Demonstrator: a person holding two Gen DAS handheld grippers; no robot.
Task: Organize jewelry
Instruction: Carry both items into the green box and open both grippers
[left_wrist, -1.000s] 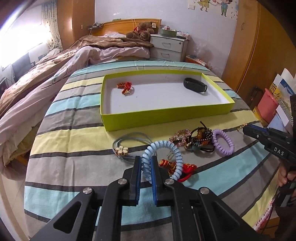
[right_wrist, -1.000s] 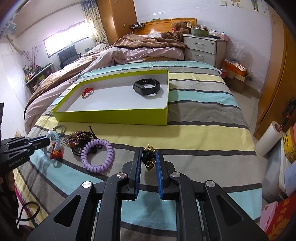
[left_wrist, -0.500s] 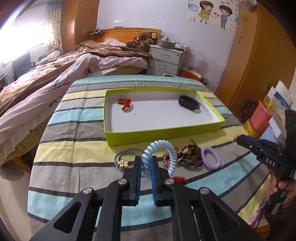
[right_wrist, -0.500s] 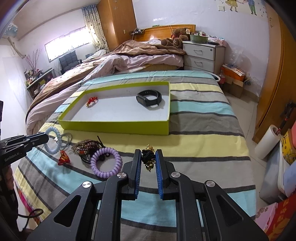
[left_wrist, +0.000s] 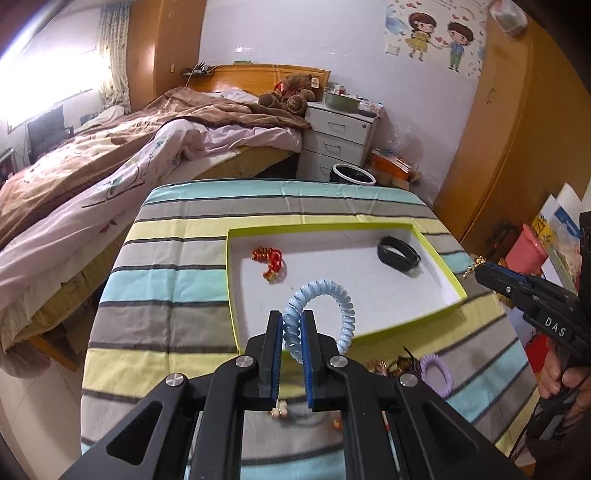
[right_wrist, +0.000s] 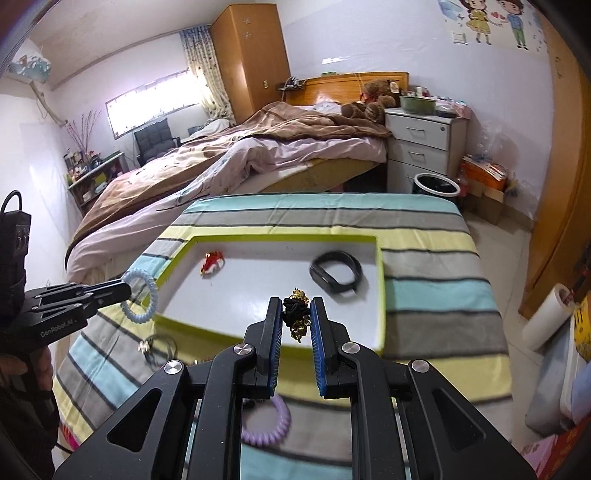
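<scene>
My left gripper (left_wrist: 291, 325) is shut on a light blue spiral hair tie (left_wrist: 332, 299) and holds it in the air over the near edge of the lime-green tray (left_wrist: 439, 243). My right gripper (right_wrist: 295, 314) is shut on a black hair tie with gold charms (right_wrist: 297, 315), raised over the tray's (right_wrist: 380, 280) near side. Inside the tray lie a red-and-gold ornament (left_wrist: 269, 258) and a black wristband (left_wrist: 399, 253). The blue tie also shows in the right wrist view (right_wrist: 142, 295).
On the striped cloth in front of the tray lie a purple spiral tie (right_wrist: 266, 428), a beaded cluster (left_wrist: 391, 365) and a grey band with a flower (right_wrist: 157, 345). A bed, a white nightstand (left_wrist: 340, 144) and a bin (left_wrist: 352, 173) stand beyond the table.
Both grippers lifted their hair ties off the cloth and moved forward toward the tray. The loose jewelry pile now lies below and behind the fingers.
</scene>
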